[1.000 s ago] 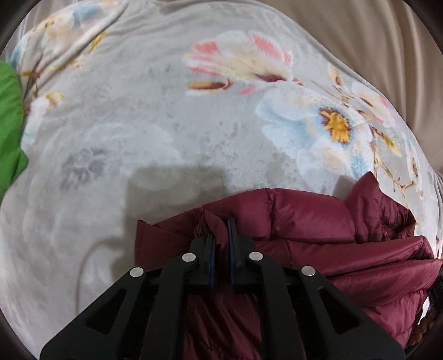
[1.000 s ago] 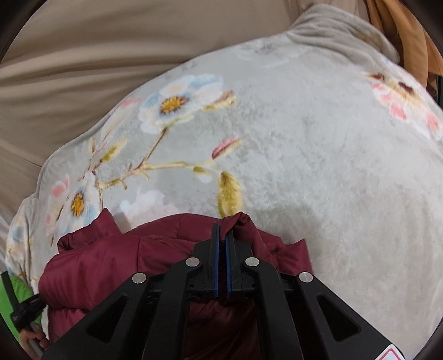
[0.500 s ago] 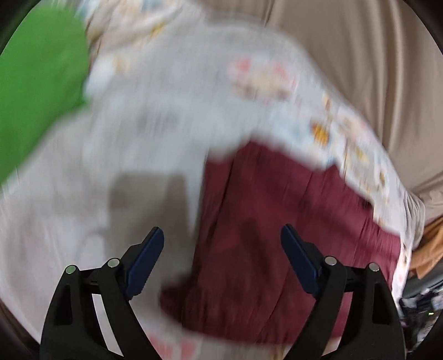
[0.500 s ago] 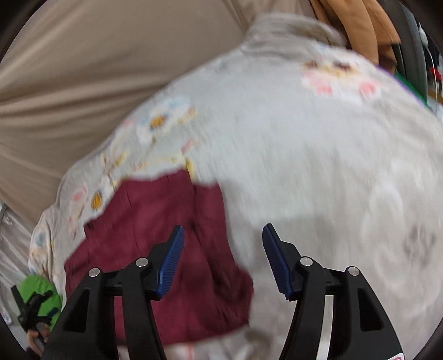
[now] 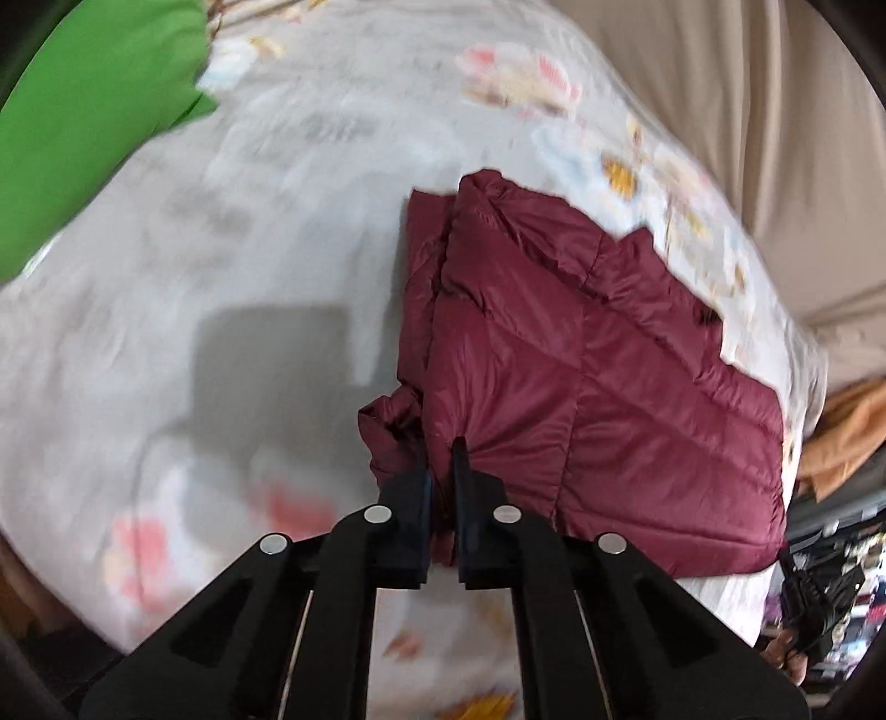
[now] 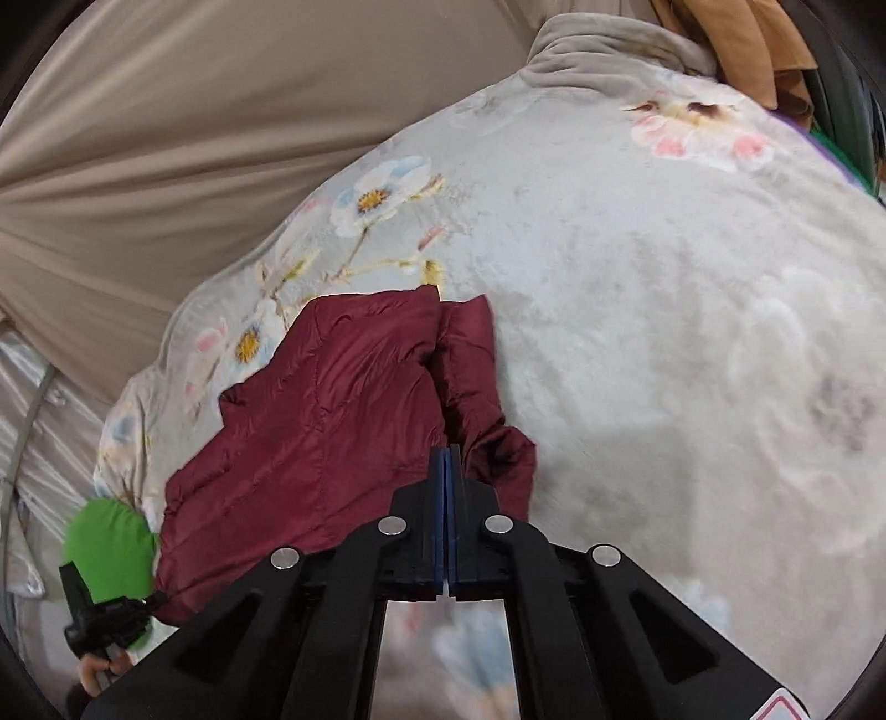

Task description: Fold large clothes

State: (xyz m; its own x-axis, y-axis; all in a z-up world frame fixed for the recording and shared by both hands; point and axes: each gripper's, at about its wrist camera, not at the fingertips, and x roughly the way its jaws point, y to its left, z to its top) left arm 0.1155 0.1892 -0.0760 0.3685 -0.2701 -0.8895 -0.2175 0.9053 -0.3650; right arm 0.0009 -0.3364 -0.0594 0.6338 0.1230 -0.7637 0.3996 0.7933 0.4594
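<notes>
A maroon quilted puffer jacket (image 5: 581,376) lies folded on a grey floral blanket (image 5: 249,221). My left gripper (image 5: 440,459) is shut on the jacket's near left corner, with fabric pinched between the fingers. In the right wrist view the jacket (image 6: 332,410) lies left of centre on the blanket (image 6: 664,304). My right gripper (image 6: 446,459) is shut at the jacket's near right edge; its blue pads meet, and I cannot tell if fabric is caught between them.
A green garment (image 5: 83,111) lies at the blanket's far left. Beige sheet (image 6: 194,138) covers the bed beyond the blanket. Orange-brown clothing (image 6: 747,44) lies at a far corner. The other gripper with a green sleeve (image 6: 111,554) shows at lower left.
Both grippers let go of the jacket's fold, opened wide and pulled back half a second ago. Now both are shut again at the jacket's near edge, which lies flatter and spread out.
</notes>
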